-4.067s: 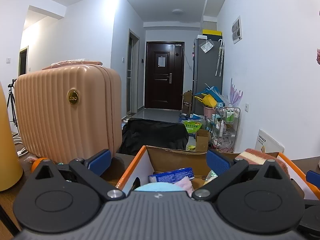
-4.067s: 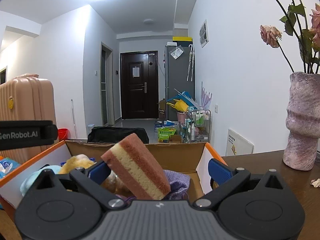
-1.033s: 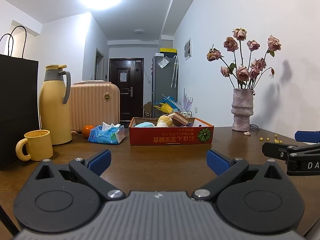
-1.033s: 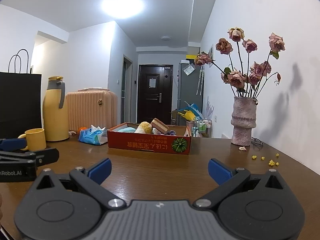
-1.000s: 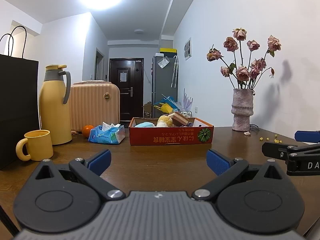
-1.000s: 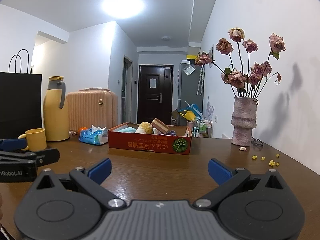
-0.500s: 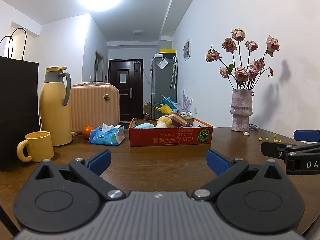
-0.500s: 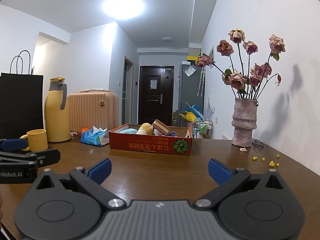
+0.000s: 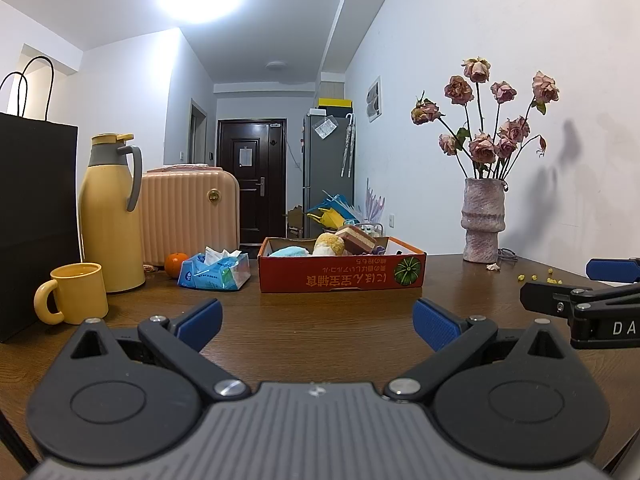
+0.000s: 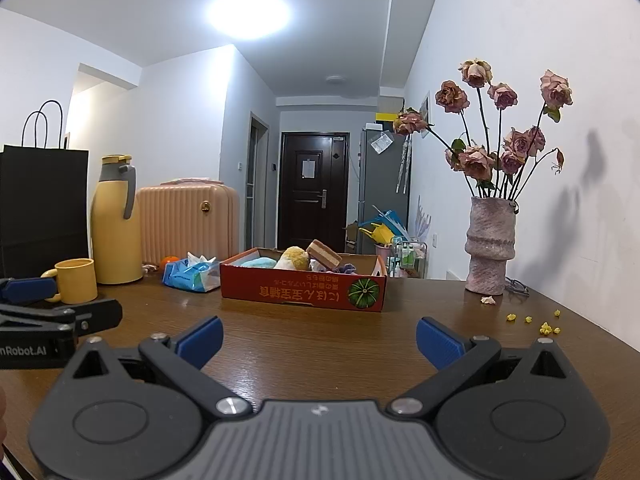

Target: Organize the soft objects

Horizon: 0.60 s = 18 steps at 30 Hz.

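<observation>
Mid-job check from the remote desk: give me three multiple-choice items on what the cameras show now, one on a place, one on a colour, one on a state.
1. Where does the layered sponge lie?
A. on the bare table
B. in the cardboard box
C. on the suitcase

2. What colour is the mug?
A. yellow
B. green
C. white

3. How do the left gripper and right gripper stand?
A. both shut on a sponge
B. one open, one shut
C. both open, holding nothing

Key: 1 B, the sponge pokes above the box rim beside the plush toy. 2 A, the mug matches the yellow thermos behind it. 3 C, each pair of blue pads is spread wide with only table between them.
</observation>
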### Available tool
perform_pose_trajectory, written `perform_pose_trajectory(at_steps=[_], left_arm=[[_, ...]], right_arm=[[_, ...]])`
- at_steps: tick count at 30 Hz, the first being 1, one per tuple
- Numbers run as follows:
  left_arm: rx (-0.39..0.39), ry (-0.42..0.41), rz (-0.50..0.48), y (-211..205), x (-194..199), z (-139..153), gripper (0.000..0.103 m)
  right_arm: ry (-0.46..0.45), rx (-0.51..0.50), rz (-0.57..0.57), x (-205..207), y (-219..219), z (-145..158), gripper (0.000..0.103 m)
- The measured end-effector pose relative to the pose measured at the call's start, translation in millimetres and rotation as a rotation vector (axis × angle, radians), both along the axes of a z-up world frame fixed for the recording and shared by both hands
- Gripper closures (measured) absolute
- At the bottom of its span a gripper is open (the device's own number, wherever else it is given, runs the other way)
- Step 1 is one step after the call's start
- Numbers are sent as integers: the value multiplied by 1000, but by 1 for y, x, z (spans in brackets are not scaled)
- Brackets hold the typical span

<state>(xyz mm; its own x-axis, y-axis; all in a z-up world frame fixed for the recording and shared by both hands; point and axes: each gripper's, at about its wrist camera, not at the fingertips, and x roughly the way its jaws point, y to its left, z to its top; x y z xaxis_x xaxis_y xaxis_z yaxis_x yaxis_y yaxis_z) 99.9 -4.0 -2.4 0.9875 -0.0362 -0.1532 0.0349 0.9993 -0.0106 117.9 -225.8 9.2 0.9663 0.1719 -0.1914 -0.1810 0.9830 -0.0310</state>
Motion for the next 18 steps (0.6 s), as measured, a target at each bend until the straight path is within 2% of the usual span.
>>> perform_pose_trajectory(at_steps=[18], left_arm=[[0,-1,1,0,-1,0,0]], right_arm=[[-1,0,0,0,0,0,0]])
